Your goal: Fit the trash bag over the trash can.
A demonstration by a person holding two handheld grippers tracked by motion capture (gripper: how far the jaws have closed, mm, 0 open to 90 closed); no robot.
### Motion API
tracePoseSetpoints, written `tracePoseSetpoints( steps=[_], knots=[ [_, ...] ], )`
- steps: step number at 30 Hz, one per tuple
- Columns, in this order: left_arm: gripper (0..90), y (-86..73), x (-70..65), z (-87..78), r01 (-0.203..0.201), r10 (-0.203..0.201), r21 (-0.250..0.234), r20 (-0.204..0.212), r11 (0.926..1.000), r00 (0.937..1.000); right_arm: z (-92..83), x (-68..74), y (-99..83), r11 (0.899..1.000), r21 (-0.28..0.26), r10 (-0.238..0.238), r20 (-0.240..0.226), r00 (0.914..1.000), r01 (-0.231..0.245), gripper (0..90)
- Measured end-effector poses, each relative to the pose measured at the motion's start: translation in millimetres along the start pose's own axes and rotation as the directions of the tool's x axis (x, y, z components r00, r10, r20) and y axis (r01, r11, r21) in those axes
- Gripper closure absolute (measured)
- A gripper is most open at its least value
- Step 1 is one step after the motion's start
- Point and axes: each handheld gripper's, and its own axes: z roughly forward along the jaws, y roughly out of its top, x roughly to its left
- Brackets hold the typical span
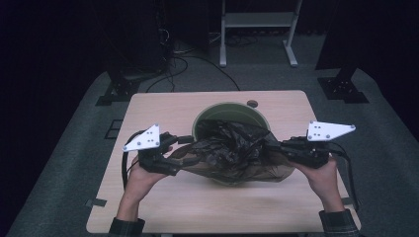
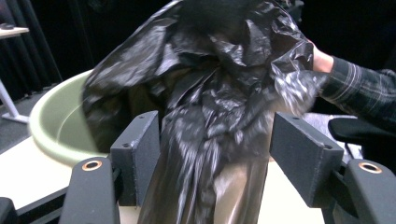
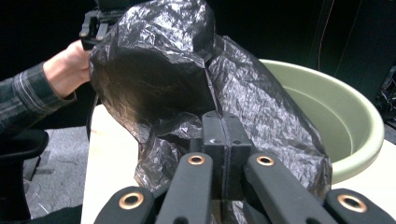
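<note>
A crumpled black plastic bag (image 1: 232, 143) is draped over the near side of a pale green bin (image 1: 222, 104) that stands in the middle of the wooden table (image 1: 197, 207). My left gripper (image 1: 185, 143) is at the bag's left end. In the left gripper view its jaws stand wide apart, so the left gripper (image 2: 215, 140) is open, with a bunched fold of the bag (image 2: 219, 70) running between them. My right gripper (image 1: 276, 144) is at the bag's right end. In the right gripper view my right gripper (image 3: 225, 126) is shut, its jaws pressed together on the bag's film (image 3: 154, 60).
A small round grommet (image 1: 252, 103) sits in the table behind the bin. Beyond the far edge stand a white frame (image 1: 257, 29) and two black stand feet (image 1: 118, 89) (image 1: 346, 86). Bare tabletop lies in front of the bin.
</note>
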Motion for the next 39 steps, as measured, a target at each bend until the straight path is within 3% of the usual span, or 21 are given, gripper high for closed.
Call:
tracePoseSetpoints(
  steps=[1,2,3,6,9,11,14,15,17,21,25,28,36,39],
  knots=[
    [36.3,1.2,-0.1,2.4,-0.011,0.011,0.009,-0.001,0.9999,0.9999,-0.1,-0.9,0.7,1.0,-0.003,0.002,-0.001,1.0,-0.002,90.0],
    [45.7,1.8,0.9,4.0,-0.011,0.011,0.015,0.009,0.9998,0.9999,0.0,-1.8,1.5,1.0,-0.007,0.004,-0.002,1.0,-0.004,90.0],
    [57.2,2.3,3.2,5.5,-0.008,0.008,0.01,0.02,0.9999,0.9998,0.1,-2.9,2.4,1.0,-0.011,0.008,-0.001,1.0,-0.008,90.0],
    [76.4,3.7,11.7,8.0,0.016,-0.016,0.025,0.015,0.9996,0.9998,1.1,-8.7,5.4,1.0,-0.021,0.014,0.009,0.9999,-0.014,90.0],
    [89.6,1.4,23.1,7.0,0.042,-0.042,0.006,0.0,0.9991,0.9991,2.9,-17.4,7.1,0.999,-0.041,0.034,0.015,0.9993,-0.033,90.0],
    [89.4,0.5,25.7,3.7,0.053,-0.053,-0.014,-0.007,0.9985,0.9986,4.5,-21.9,7.9,0.998,-0.051,0.045,0.016,0.9989,-0.044,90.0],
    [80.7,4.1,20.4,-3.5,0.03,-0.031,-0.054,-0.02,0.9981,0.9993,6.4,-27.0,9.9,0.997,-0.057,0.055,0.02,0.9983,-0.054,90.0],
    [72.9,5.5,18.6,-5.4,0.029,-0.031,-0.071,-0.02,0.9971,0.9993,6.8,-28.5,10.8,0.997,-0.057,0.057,0.024,0.9981,-0.056,90.0],
    [58.2,8.0,15.9,-7.2,0.029,-0.027,-0.08,0.017,0.9964,0.9995,7.2,-30.8,12.1,0.997,-0.058,0.058,0.023,0.9981,-0.057,90.0],
    [43.9,12.8,4.8,-2.8,-0.001,0.007,-0.072,0.077,0.9974,0.997,7.0,-31.9,13.8,0.996,-0.061,0.062,0.026,0.9978,-0.06,90.0],
    [37.6,14.7,-5.7,10.1,-0.032,0.033,-0.014,0.103,0.9994,0.9942,7.8,-32.1,15.2,0.997,-0.055,0.061,0.026,0.9978,-0.059,90.0],
    [35.6,11.3,-9.5,22.1,-0.048,0.045,0.037,0.093,0.9981,0.9947,8.4,-32.6,16.1,0.997,-0.054,0.061,0.027,0.9978,-0.06,90.0],
    [25.7,8.6,-17.4,27.7,-0.055,0.051,0.054,0.074,0.997,0.996,6.7,-34.5,16.4,0.997,-0.046,0.065,0.032,0.9974,-0.063,90.0],
    [27.6,7.3,-17.8,31.4,-0.069,0.064,0.081,0.06,0.9943,0.9961,6.8,-33.9,16.0,0.997,-0.048,0.065,0.031,0.9974,-0.064,90.0]
  ],
)
